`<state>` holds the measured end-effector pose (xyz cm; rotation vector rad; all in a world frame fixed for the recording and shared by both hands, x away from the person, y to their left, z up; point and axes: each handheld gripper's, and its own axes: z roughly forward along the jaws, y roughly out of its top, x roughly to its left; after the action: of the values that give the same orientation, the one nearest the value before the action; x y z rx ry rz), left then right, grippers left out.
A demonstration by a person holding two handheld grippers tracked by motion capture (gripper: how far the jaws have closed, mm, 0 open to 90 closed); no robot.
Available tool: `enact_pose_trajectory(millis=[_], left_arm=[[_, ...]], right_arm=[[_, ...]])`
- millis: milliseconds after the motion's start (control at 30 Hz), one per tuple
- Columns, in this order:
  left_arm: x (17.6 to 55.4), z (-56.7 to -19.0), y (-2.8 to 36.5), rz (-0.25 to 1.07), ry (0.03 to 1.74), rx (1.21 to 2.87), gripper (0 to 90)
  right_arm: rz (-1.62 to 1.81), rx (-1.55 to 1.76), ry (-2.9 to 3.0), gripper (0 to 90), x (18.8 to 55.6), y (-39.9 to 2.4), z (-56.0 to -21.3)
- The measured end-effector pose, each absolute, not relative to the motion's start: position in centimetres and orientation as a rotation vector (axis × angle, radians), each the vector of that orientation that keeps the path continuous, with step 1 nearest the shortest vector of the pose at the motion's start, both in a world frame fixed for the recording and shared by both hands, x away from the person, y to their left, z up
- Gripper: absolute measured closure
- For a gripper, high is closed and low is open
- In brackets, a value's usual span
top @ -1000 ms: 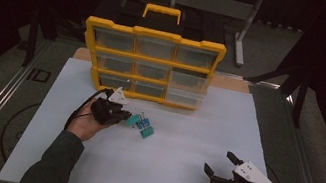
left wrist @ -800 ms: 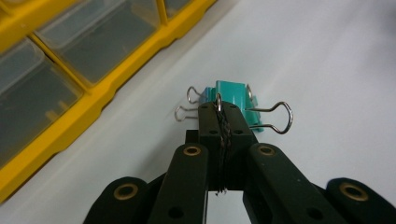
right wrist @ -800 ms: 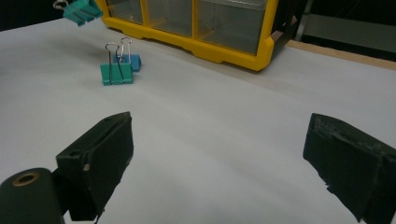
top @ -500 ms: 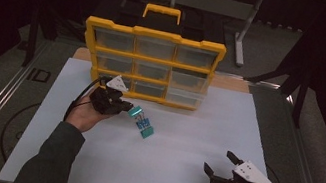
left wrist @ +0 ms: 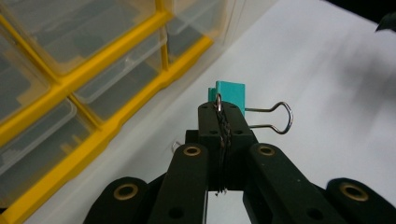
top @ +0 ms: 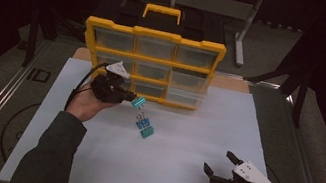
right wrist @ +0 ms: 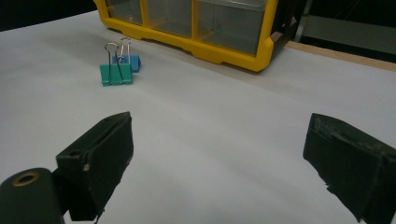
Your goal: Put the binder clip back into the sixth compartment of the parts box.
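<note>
Teal clip (left wrist: 232, 94) being pinched by the left gripper (left wrist: 223, 122) above the white mat (top: 182, 140).
The left jaws are clenching one wire handle of that clip just in front of the yellow organiser (top: 150, 64), toward the mat's 11 o'clock. Two more clips, green (right wrist: 115, 73) and blue (right wrist: 130, 62), are sitting touching near mat centre. The right gripper (top: 225, 164) is resting at 5 o'clock, jaws spread wide, gripping nothing.
</note>
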<state>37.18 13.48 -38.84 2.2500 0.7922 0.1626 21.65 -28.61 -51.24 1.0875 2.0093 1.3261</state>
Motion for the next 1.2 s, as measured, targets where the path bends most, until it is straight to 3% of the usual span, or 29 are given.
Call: enact_pose_trajectory(millis=[900, 1200], left_arm=[[40.8, -31.9, 10.3, 0.151, 0.772, 2.217, 89.2], [42.0, -31.1, 8.7, 0.146, 0.788, 2.197, 89.1]], right_arm=[[1.338, 1.088, 2.004, 8.4, 21.6, -28.6, -51.2], [1.334, 1.083, 2.004, 8.4, 21.5, -28.6, -51.1]])
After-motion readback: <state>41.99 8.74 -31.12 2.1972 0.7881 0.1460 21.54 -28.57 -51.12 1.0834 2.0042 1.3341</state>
